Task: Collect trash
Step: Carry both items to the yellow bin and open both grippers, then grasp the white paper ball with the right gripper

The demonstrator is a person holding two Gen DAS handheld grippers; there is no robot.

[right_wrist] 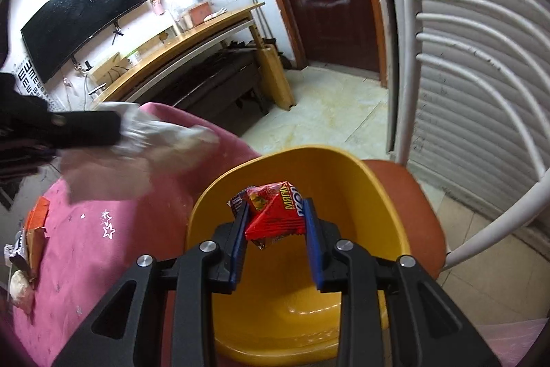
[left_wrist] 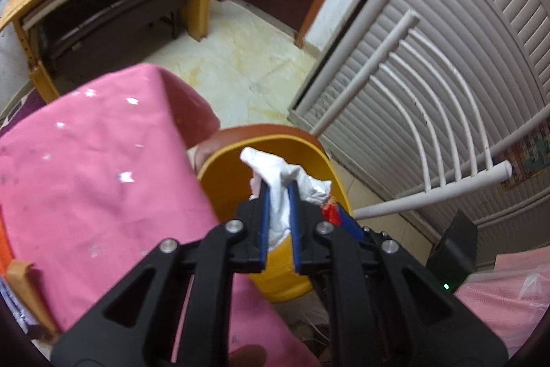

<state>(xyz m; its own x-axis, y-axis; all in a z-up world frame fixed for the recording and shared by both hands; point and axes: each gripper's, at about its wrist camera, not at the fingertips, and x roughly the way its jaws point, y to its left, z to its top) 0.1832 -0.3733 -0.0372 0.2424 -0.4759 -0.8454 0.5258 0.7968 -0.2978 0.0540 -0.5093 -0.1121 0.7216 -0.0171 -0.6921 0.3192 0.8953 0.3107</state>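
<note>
My left gripper (left_wrist: 277,186) is shut on a crumpled white tissue (left_wrist: 275,172) and holds it over the mouth of the yellow bin (left_wrist: 223,184). My right gripper (right_wrist: 276,208) is shut on a red snack wrapper (right_wrist: 275,215) and holds it above the inside of the same yellow bin (right_wrist: 347,174). In the right wrist view the left gripper and its tissue (right_wrist: 137,150) show blurred at the left, above the pink table. The red wrapper also shows in the left wrist view (left_wrist: 330,208), just right of my left gripper.
A pink-covered table (right_wrist: 103,229) lies left of the bin, with more wrappers (right_wrist: 31,229) and a pale lump (right_wrist: 19,286) at its far left. The bin sits on an orange chair seat (right_wrist: 416,195). A white chair back (left_wrist: 429,126), slatted shutter, wooden desk and dark door stand around.
</note>
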